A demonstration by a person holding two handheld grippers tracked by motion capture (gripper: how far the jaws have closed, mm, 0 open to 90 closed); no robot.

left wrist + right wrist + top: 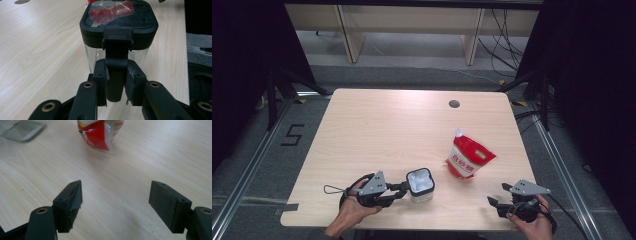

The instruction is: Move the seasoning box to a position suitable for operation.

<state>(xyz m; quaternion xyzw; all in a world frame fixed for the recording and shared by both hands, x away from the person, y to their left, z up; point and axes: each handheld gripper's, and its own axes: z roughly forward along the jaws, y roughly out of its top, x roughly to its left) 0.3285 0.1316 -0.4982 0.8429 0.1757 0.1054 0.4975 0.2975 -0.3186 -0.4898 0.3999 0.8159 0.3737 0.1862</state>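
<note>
The left gripper (pixel 115 86) is clamping the black latch tab (pixel 115 75) of the clear lidded container (pixel 420 184), which is standing near the front edge of the table (pixel 377 125), just left of the red pouch (pixel 468 157); the lid is looking shut. The right gripper (pixel 116 202) is resting empty with jaws spread wide, well apart from the pouch; next move probably calls for lifting the latch while steadying the container.

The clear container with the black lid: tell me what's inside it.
The container looks empty through its clear wall. The lid covers the top, and its reflections of the red pouch hide whatever lies beneath.
</note>
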